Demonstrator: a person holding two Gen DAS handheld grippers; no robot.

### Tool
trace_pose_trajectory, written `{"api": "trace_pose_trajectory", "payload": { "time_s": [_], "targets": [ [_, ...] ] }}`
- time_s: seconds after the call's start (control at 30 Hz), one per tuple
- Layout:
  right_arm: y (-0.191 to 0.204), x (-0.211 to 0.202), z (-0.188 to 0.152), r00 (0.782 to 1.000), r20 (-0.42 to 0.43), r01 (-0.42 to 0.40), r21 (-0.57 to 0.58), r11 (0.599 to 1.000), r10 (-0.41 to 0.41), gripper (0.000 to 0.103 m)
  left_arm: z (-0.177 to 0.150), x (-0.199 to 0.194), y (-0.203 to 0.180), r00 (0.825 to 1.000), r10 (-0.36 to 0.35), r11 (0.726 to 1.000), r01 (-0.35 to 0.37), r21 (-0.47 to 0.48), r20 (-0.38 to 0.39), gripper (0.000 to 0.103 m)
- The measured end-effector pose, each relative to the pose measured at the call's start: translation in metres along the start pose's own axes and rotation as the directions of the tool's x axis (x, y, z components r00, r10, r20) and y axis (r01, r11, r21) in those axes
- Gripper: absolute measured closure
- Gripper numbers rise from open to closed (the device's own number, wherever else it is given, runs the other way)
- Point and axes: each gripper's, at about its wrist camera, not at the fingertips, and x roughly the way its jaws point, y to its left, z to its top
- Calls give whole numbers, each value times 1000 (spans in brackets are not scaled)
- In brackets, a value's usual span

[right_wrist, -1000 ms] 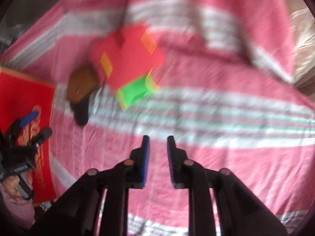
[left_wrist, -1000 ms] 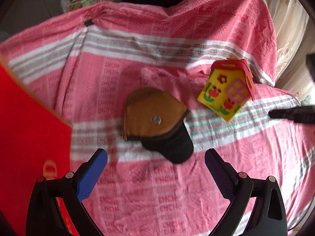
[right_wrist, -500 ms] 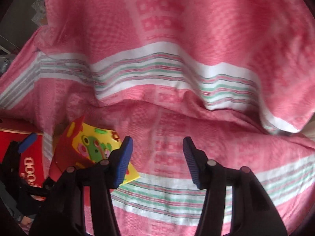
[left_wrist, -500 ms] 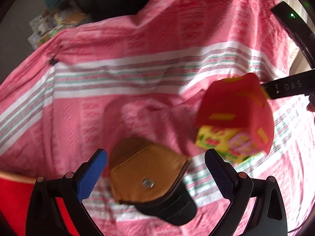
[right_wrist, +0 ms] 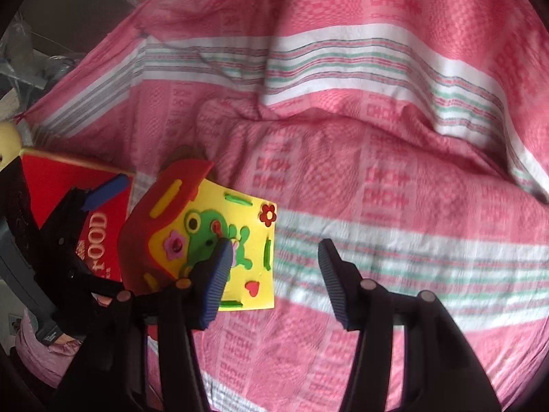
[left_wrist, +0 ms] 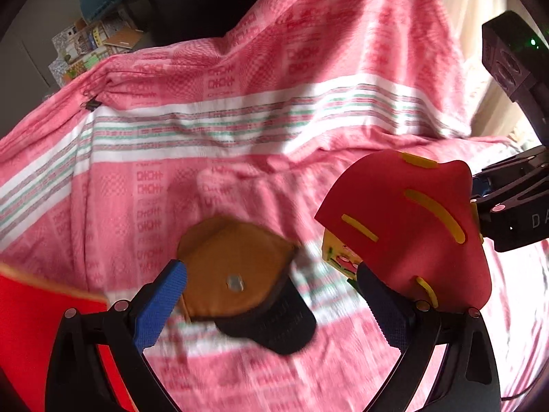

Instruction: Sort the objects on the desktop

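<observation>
A foam toy house with a red roof and yellow walls lies on the pink striped cloth; in the right wrist view its frog side faces up. A brown cap with a black brim lies left of it. My left gripper is open, with the cap between its fingers and the house by the right finger. My right gripper is open and empty; its left finger overlaps the house's yellow wall. It also shows in the left wrist view at the right edge.
A red box marked "FOOD" lies at the left, also showing in the left wrist view. The pink striped cloth is wrinkled and rises at the back. Cartons are stacked beyond its far edge.
The right gripper has opened and come up beside the toy house. The left gripper has moved closer over the cap. The house now sits nearer in both views.
</observation>
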Motion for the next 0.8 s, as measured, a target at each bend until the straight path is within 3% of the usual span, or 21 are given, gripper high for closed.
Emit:
{"api": "trace_pose_trajectory", "payload": {
  "time_s": [0.4, 0.57, 0.73, 0.8],
  "targets": [
    [13, -16, -135, 996, -92, 1, 21, 1000, 1, 49, -103, -63, -68, 992, -77, 994, 84, 68, -100, 4],
    [14, -25, -192, 989, -142, -42, 36, 998, 46, 49, -147, -93, -99, 983, -106, 989, 120, 85, -153, 4],
    [21, -26, -224, 977, -185, -104, 12, 995, 104, 43, -185, -119, -122, 958, -178, 974, 204, 103, -223, 4],
    [20, -28, -229, 984, -161, -75, 2, 997, 74, 41, -189, -123, -129, 958, -173, 972, 203, 115, -227, 4]
  ]
}}
